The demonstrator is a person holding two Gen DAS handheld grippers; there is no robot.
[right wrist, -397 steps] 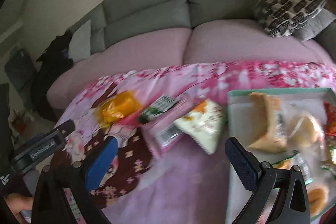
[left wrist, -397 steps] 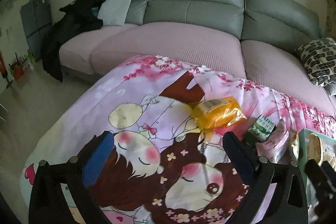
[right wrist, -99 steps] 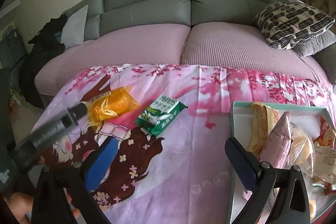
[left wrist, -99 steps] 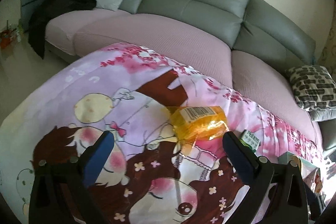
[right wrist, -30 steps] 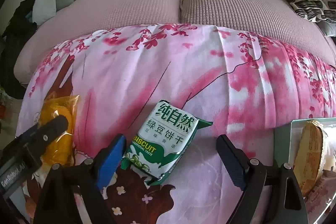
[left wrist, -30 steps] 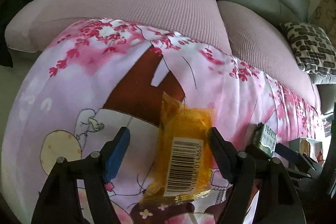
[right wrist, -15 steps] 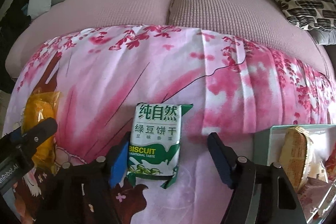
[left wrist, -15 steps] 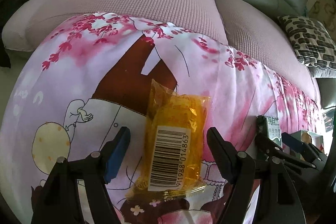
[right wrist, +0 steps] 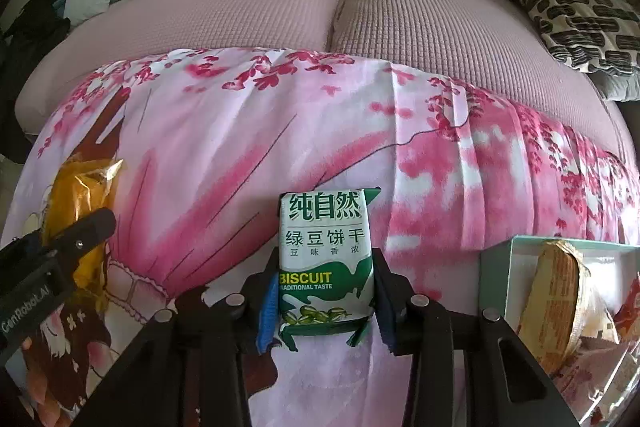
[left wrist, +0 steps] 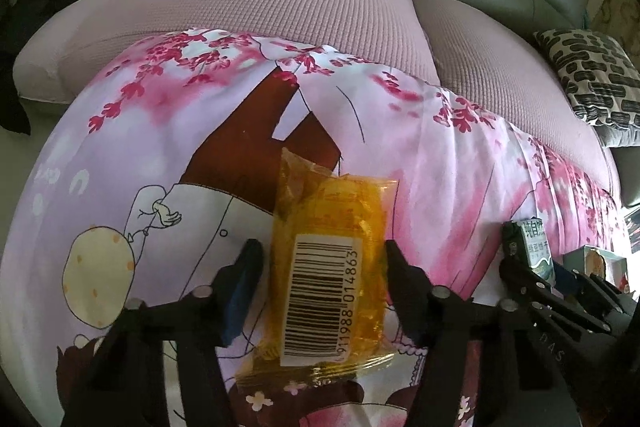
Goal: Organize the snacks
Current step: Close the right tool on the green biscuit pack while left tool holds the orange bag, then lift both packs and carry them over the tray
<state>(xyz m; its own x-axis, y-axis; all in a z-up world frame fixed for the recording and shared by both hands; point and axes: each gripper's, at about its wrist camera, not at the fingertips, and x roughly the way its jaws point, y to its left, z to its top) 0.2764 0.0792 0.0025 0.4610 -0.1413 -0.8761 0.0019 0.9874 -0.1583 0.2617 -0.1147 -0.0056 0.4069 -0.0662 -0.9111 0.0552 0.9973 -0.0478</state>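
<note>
While two packets lie outside the box, task judged unfinished. Sofa (right wrist: 256, 11): grey back, pink seats, beyond the cloth. Cartoon-print pink cloth (left wrist: 420, 147): spread as work surface. Teal box (right wrist: 496, 279): at right, wrapped snacks already inside, so part of the sorting reads as done. Yellow packet (left wrist: 332, 267): flat on cloth, barcode up, well left of box. Green biscuit packet (right wrist: 326, 259): on cloth, just left of box. Left gripper (left wrist: 320, 263): jaws just closing, straddling yellow packet, right finger touching, slim gap at left, not yet clamped. Right gripper (right wrist: 324, 291): jaws just closing, pads pressed on biscuit packet's sides. Remaining: both packets into box.
</note>
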